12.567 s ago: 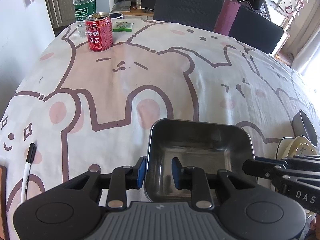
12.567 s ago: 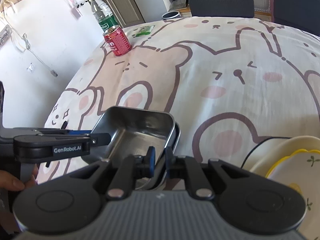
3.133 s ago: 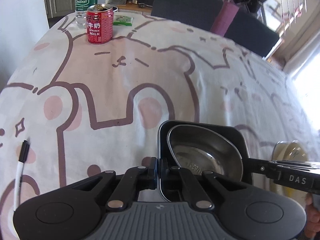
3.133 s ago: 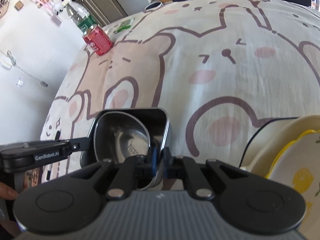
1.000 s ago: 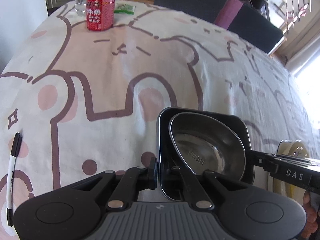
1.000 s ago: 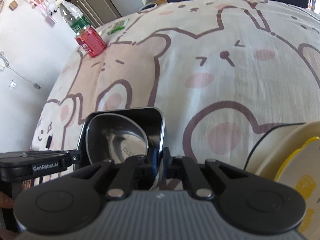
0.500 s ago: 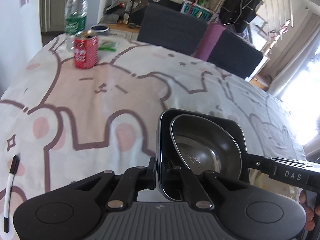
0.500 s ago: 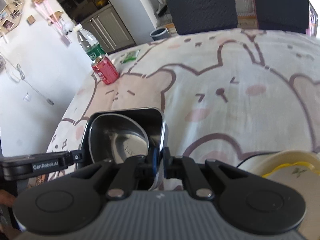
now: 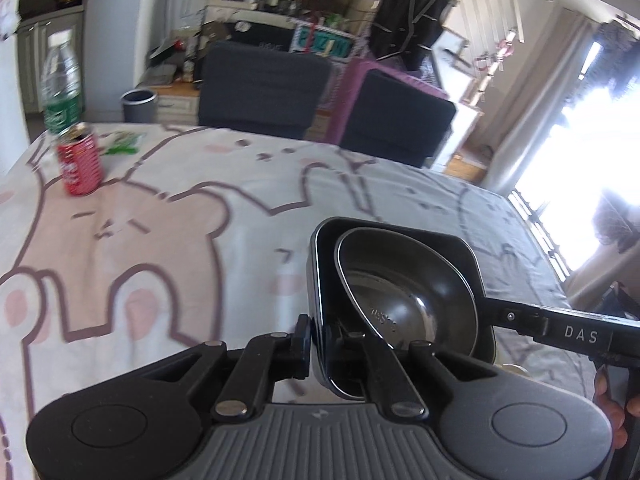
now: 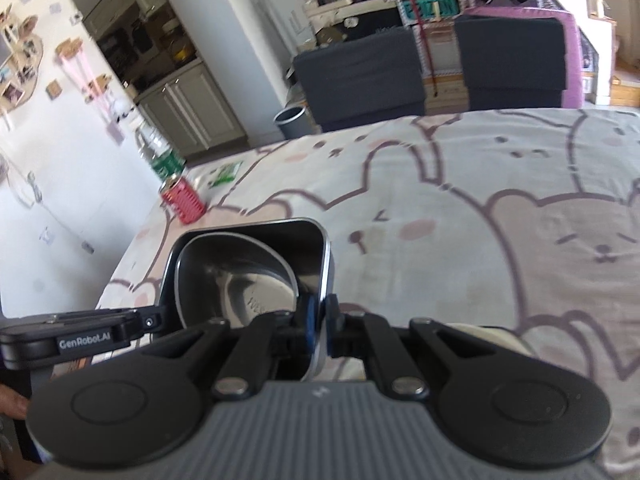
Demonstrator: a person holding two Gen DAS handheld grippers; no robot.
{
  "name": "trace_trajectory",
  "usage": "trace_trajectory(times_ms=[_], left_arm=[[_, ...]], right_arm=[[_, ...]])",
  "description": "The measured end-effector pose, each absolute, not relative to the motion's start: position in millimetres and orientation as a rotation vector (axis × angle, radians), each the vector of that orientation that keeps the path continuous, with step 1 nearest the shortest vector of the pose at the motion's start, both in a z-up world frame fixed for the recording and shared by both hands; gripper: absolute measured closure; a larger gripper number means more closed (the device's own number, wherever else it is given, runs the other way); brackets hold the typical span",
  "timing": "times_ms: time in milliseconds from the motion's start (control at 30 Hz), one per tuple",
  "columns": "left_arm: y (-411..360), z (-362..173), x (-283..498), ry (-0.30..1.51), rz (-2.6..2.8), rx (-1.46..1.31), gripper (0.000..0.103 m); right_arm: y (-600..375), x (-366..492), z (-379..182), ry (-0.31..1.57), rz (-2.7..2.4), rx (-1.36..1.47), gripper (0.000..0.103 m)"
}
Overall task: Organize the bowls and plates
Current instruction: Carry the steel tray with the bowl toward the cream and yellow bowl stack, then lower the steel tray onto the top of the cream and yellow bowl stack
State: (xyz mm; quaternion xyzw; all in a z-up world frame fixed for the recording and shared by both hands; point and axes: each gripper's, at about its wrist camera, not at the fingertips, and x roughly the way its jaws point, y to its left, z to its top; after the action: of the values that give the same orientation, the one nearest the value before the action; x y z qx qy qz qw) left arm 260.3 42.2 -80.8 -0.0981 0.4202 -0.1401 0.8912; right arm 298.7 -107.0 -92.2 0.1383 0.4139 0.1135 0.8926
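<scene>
A square steel tray (image 9: pixel 460 248) hangs in the air above the bear-print tablecloth (image 9: pixel 160 232), with a round steel bowl (image 9: pixel 404 292) lying tilted inside it. My left gripper (image 9: pixel 318 340) is shut on the tray's left wall. My right gripper (image 10: pixel 319 328) is shut on the tray's (image 10: pixel 320 256) right wall, and the bowl (image 10: pixel 240 276) shows inside there too. Each gripper's body shows in the other's view, at the tray's side. A cream plate edge (image 10: pixel 488 330) peeks out below the right gripper.
A red milk can (image 9: pixel 78 164), a water bottle (image 9: pixel 62 84) and a green packet (image 9: pixel 122 142) stand at the table's far left. Two dark chairs (image 9: pixel 264 88) line the far edge. A grey bin (image 9: pixel 138 106) sits on the floor. A hand (image 9: pixel 608 400) grips the right tool.
Both grippers have lifted the tray with the bowl up off the table and tipped upward, so the room beyond now shows. The pen and the plates have dropped out of view.
</scene>
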Motion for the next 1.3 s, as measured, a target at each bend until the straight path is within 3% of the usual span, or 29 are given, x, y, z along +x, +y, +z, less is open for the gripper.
trace_trajectory(times_ms=[600, 1300], left_arm=[[-44, -85, 236, 0.904, -0.454, -0.126, 0.094], [-64, -118, 234, 1.04, -0.465, -0.004, 0.094]], right_arm=[[-185, 239, -81, 0.818, 0.1, 0.298, 0.097], [-189, 236, -121, 1.008, 0.081, 0.206, 0.097]])
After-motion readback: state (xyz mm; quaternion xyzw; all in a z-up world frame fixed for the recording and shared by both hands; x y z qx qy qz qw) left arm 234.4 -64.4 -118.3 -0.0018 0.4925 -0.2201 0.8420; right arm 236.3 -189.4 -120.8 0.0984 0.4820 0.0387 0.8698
